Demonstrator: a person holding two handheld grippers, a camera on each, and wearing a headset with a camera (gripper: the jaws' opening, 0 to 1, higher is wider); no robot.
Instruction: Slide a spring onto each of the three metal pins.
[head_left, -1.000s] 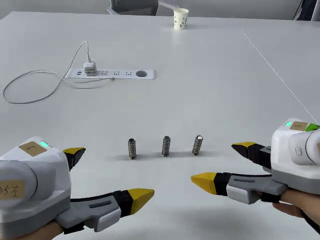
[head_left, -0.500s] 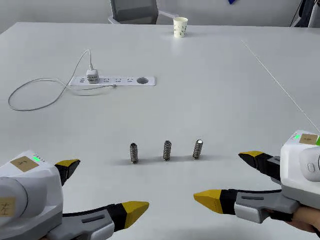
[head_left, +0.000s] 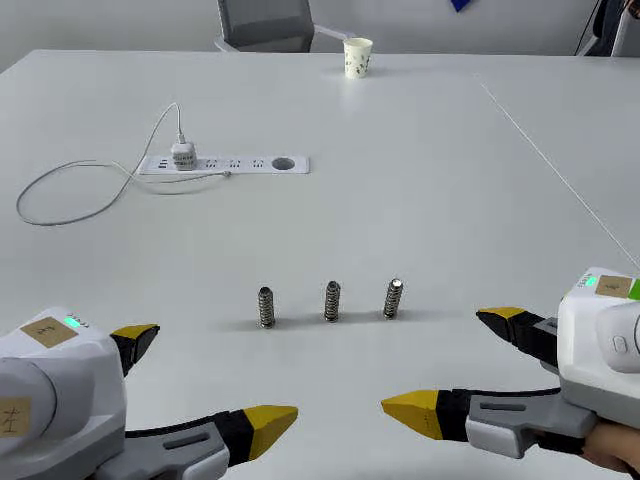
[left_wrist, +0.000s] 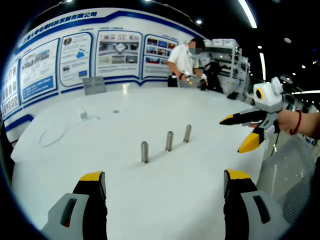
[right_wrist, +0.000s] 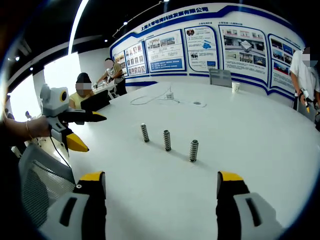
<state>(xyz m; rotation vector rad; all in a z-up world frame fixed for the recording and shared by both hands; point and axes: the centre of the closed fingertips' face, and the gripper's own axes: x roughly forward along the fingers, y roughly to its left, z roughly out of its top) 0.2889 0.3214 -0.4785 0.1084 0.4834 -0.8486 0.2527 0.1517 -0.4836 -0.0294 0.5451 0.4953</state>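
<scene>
Three upright metal pins stand in a row on the white table, each with a spring around it: the left pin (head_left: 266, 306), the middle pin (head_left: 332, 300) and the right pin (head_left: 393, 298). The same row appears in the left gripper view (left_wrist: 169, 141) and in the right gripper view (right_wrist: 167, 140). My left gripper (head_left: 200, 375) hangs open at the lower left, well short of the pins, with nothing between its yellow-tipped fingers. My right gripper (head_left: 458, 365) is open and empty at the lower right, to the right of and nearer than the row.
A white power strip (head_left: 225, 164) with a plugged charger and a looping cable (head_left: 60, 195) lies at the back left. A paper cup (head_left: 357, 57) stands near the far edge, with a grey chair (head_left: 265, 25) behind it. A person (left_wrist: 187, 62) stands beyond the table.
Both grippers have drawn back toward me and lower in the view, away from the pins. The pins and springs have not moved; the head camera has tilted slightly.
</scene>
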